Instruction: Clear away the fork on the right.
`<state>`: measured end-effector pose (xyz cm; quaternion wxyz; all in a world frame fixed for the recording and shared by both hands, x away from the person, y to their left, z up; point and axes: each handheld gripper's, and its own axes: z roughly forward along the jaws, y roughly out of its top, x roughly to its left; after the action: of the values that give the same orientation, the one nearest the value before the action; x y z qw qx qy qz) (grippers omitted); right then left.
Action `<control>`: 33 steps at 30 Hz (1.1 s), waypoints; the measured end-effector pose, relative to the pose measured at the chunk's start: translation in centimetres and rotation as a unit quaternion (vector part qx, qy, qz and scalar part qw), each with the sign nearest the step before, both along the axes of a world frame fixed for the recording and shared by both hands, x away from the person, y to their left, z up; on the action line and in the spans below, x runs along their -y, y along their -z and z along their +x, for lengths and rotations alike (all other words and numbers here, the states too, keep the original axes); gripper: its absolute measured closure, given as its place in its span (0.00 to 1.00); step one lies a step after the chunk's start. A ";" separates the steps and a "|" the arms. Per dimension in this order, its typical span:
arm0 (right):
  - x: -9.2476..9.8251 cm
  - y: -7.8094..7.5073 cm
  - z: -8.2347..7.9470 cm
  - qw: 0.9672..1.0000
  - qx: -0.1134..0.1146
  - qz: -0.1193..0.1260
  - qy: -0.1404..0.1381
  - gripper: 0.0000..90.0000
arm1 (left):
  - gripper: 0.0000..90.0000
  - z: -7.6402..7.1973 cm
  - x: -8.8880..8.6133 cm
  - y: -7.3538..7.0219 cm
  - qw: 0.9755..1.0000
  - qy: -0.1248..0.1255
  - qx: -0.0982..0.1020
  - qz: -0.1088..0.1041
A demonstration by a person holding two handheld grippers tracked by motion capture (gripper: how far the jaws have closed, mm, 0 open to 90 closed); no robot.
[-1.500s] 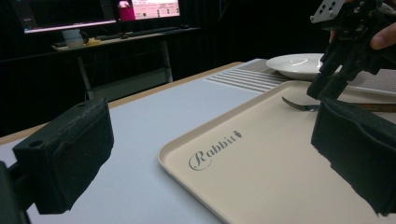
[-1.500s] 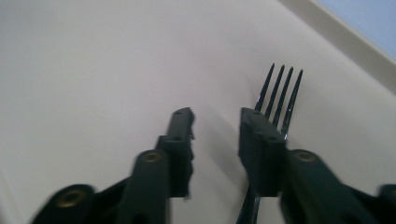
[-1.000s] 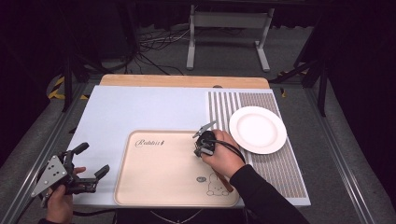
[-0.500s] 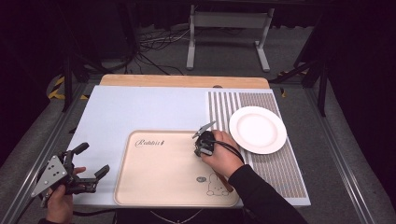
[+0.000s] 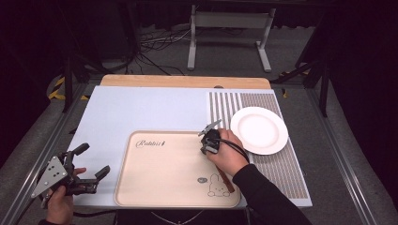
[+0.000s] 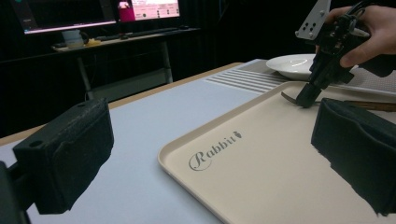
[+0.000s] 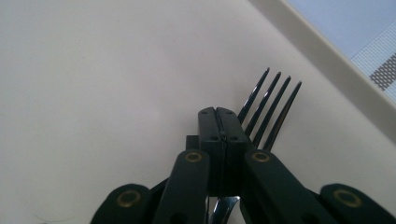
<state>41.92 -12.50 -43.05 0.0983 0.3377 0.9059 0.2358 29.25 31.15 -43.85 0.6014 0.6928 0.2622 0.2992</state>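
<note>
My right gripper [image 5: 210,138] points down onto the right part of the beige tray [image 5: 155,187], and its jaws are pressed together. They are shut on a dark fork [image 7: 268,112] at its neck; the tines fan out just beyond the jaws, low over the tray. The fork's wooden handle [image 5: 225,180] runs back under the hand. From the left gripper view, that gripper [image 6: 308,95] meets the fork head [image 6: 289,98] at the tray surface. My left gripper [image 5: 93,159] is held off the table's front left corner, open and with nothing in it, and its black pads [image 6: 70,158] frame the tray.
A white plate [image 5: 259,130] sits on the striped mat [image 5: 281,173] right of the tray. The tray bears a "Rabbit" script [image 6: 212,151] and a small rabbit drawing [image 5: 217,186]. The pale blue table top [image 5: 141,108] spreads behind the tray.
The right hand has barely shifted over the tray and is still closed on the fork. The left hand has stayed put.
</note>
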 end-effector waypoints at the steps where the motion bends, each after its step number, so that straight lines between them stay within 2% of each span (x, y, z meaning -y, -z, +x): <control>1: 0.2 0.0 0.1 1.000 -0.001 0.000 0.000 1.00 | 0.00 0.0 0.0 0.0 1.000 0.000 0.000 0.000; 33: 4.0 -0.2 0.9 0.998 0.002 -0.011 0.065 1.00 | 0.00 0.1 0.1 0.0 1.000 0.000 0.000 0.000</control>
<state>42.79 -16.51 -42.82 0.1192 0.3939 0.8846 0.2194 29.34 31.07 -43.88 0.6013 0.6932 0.2618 0.2990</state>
